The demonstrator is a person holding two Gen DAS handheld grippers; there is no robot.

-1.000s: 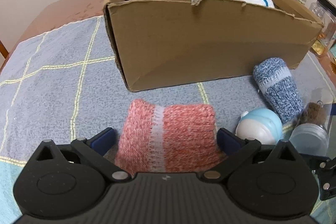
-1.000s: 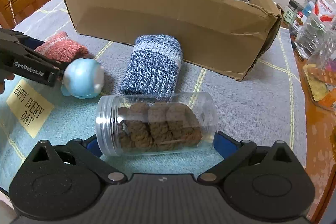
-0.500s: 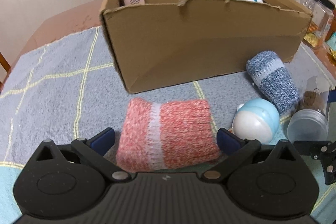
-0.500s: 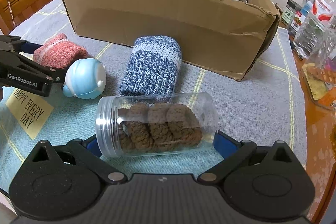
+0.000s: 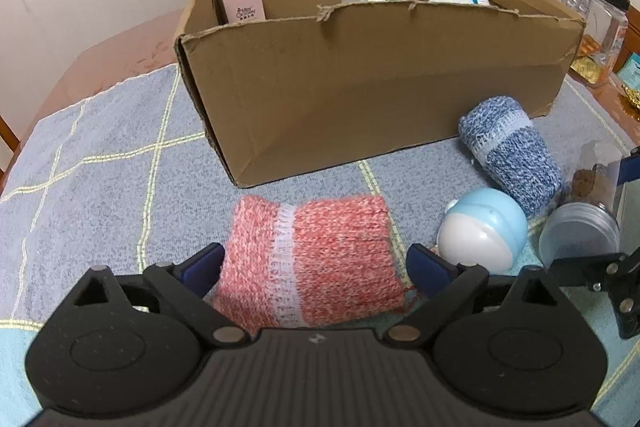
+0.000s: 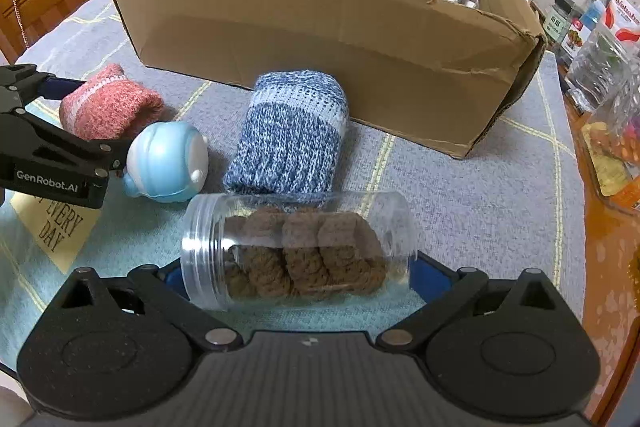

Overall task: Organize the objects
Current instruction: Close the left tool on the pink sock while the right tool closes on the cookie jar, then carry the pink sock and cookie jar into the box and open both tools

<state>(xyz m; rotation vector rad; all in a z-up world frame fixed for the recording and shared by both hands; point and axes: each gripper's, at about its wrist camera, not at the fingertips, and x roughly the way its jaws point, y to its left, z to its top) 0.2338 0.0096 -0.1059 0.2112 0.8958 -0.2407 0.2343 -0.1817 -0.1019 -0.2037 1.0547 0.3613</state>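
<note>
Straddling red-and-white knit roll (image 5: 316, 263), left gripper (image 5: 314, 267) jaws just closing, right pad not yet touching.

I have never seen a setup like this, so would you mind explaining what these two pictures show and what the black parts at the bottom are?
No robot arm here: a person holds a two-finger gripper in each hand, each carrying a forward-looking fisheye camera.

The left view shows the left gripper, whose jaws have just been closing around a folded pink knitted sock; the left pad meets it, the right shows a sliver of gap.

The right view shows the right gripper straddling a clear jar of brown cookies lying on its side; contact is unclear.

Also on the checked tablecloth: a blue knitted sock, a blue-and-white round toy, and an open cardboard box.
</note>
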